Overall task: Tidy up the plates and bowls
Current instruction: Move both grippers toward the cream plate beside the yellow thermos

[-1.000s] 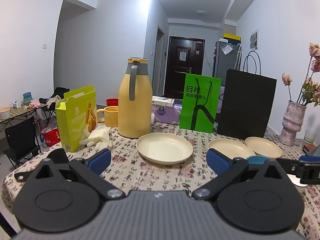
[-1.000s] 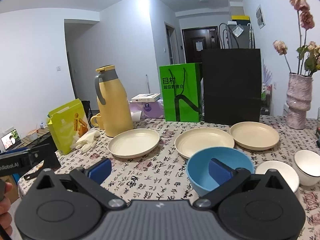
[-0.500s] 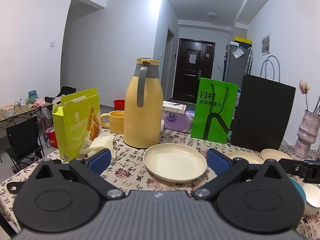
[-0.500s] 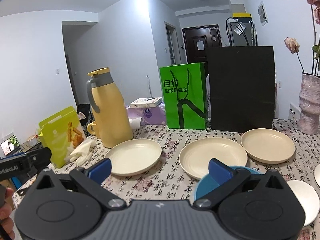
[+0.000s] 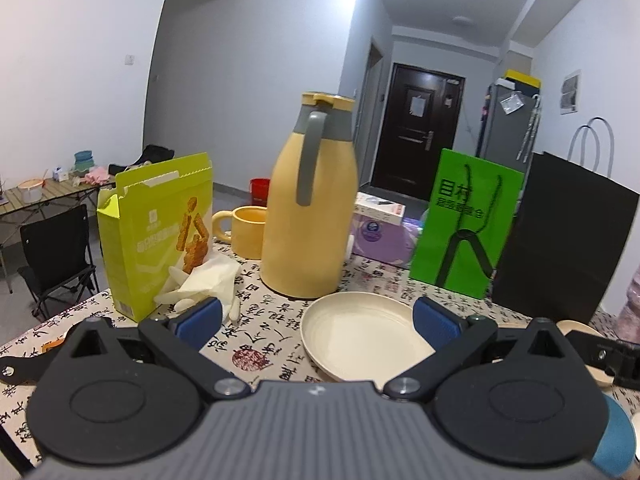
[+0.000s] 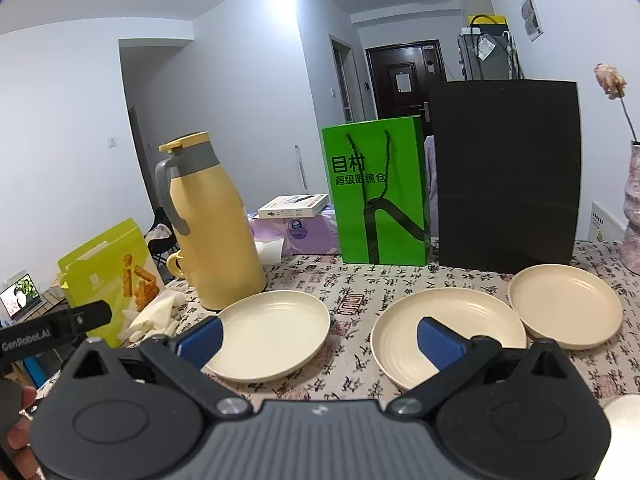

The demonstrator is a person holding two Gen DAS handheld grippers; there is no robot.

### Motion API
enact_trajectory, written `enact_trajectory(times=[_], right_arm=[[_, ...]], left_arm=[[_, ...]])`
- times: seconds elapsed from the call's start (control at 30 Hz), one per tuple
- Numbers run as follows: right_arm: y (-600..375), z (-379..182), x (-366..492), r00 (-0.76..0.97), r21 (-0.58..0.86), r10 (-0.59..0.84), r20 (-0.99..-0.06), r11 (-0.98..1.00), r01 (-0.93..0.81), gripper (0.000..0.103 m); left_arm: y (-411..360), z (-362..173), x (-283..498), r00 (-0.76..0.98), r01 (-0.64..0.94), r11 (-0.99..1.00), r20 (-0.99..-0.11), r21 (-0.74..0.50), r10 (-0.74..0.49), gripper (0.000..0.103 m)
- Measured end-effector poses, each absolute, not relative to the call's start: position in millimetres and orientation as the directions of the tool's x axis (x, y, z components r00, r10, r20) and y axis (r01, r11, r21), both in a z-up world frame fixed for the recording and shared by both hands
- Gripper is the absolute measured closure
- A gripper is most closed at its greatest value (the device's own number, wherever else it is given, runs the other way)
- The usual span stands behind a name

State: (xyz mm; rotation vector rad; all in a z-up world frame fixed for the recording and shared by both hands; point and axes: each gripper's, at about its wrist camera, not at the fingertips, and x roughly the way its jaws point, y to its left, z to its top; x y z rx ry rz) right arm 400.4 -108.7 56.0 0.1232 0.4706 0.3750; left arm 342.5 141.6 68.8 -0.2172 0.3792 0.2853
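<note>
Tablecloth crowded; three plates apart; both hand-held grippers spread wide, empty.

Left tool and right tool both gape, empty.

Both wrist cameras look low across the table, apparently sharing the flask.

Yellow thermos, mug behind it, open snack box at worktop's left edge, green bag touching black bag at far edge.
</note>
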Motion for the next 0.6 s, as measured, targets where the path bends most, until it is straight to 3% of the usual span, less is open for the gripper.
enact_trajectory(times=[0.6], right_arm=[[-53, 37, 485, 0.798, 0.205, 0.341, -0.496, 0.939, -0.274, 0.0]], left_arm=[[193, 56, 441, 0.794, -0.47, 0.858, -0.524, -0.206, 0.309, 0.0]])
